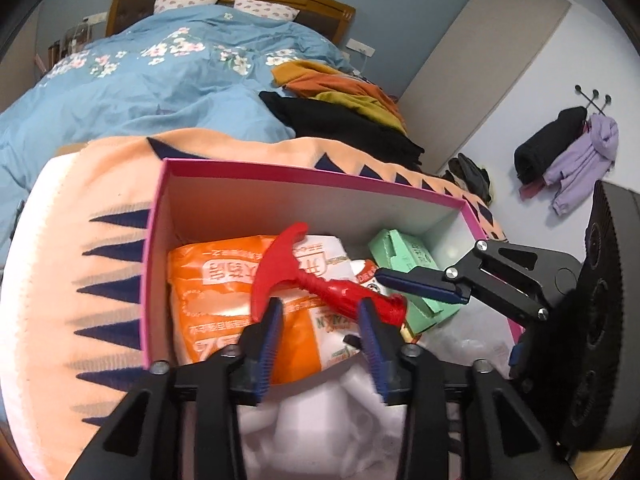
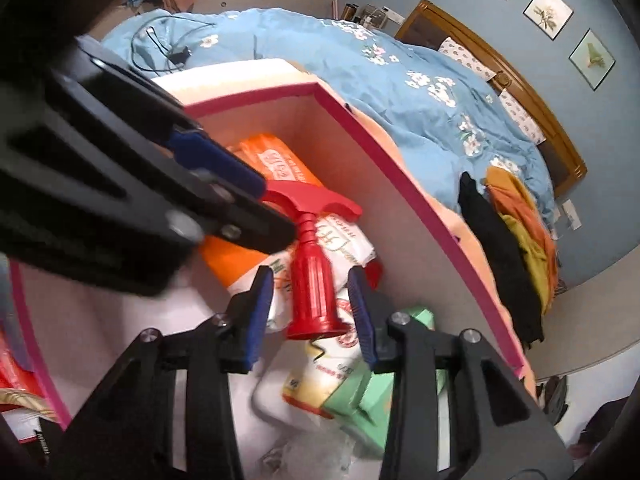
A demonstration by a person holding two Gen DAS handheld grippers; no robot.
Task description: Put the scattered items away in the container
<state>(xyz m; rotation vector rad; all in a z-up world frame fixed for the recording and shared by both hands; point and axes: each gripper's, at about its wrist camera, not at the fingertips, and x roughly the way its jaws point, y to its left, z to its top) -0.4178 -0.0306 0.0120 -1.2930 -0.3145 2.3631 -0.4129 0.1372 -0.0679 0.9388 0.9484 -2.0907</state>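
Red plastic corkscrew [image 2: 310, 268] lies inside pink box [image 1: 320, 178]: rigid, light, probably slippery. Grasp its ribbed barrel. Left gripper [image 1: 322, 338] and right gripper [image 2: 314, 314] gape, empty.

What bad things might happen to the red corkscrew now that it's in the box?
The red corkscrew lies on top of slippery packets, so it may slide off them. Its metal spiral pokes out by the white packet and might snag or pierce it. Both open grippers, left and right, sit astride it inside the box and might knock it when pulling away.
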